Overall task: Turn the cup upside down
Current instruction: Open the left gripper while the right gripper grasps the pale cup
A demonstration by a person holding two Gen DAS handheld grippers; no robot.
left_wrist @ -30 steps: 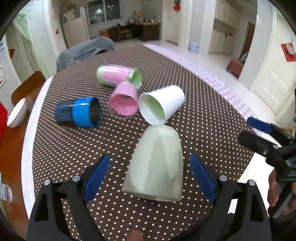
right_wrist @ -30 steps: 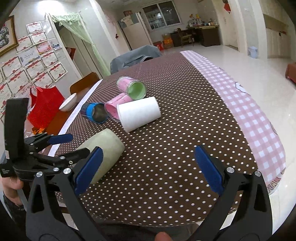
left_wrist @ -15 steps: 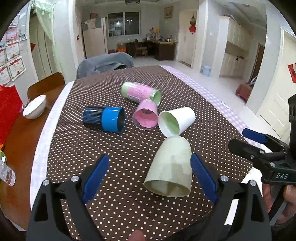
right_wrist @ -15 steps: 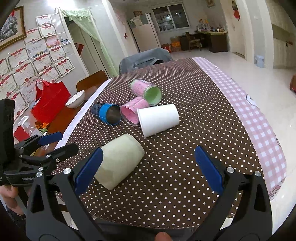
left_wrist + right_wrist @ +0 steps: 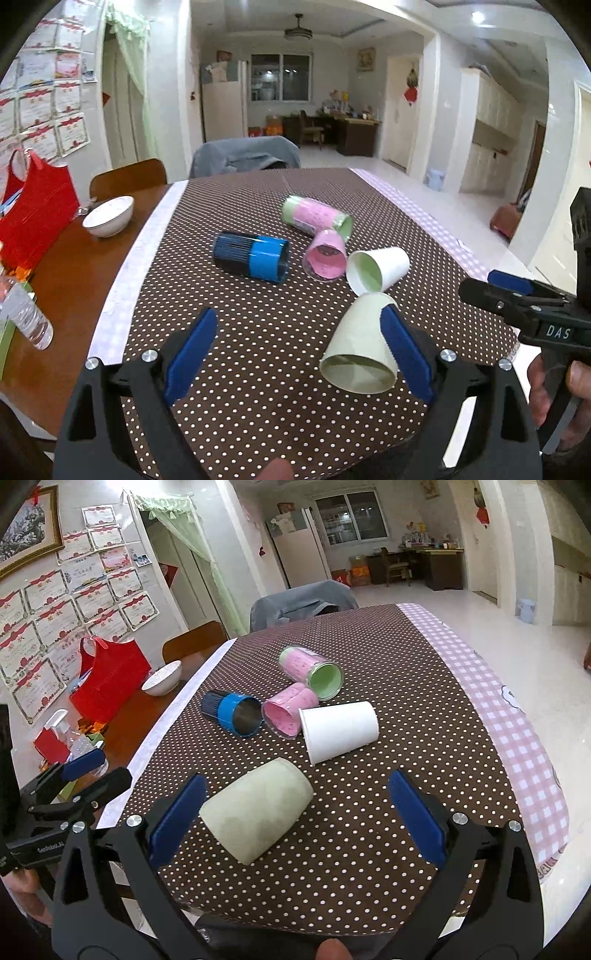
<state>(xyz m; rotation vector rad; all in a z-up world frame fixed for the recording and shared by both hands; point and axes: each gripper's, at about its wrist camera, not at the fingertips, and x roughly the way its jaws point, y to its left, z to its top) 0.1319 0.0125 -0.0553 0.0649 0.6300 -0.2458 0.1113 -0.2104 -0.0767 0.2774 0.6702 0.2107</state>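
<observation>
A pale green cup lies on its side on the brown dotted tablecloth, mouth toward me; it also shows in the right wrist view. My left gripper is open and empty, the cup just inside its right finger. My right gripper is open and empty, the cup lying near its left finger. Further back lie a white cup, a pink cup, a blue and black cup and a pink and green cup.
A white bowl, a red bag and a plastic bottle stand on the bare wood at the left. The table's near edge is close below the grippers. A chair with a grey cover stands at the far end.
My left gripper has pulled back, risen and shifted left, so the pale green cup now sits by its right finger. My right gripper has drawn toward the cup.
</observation>
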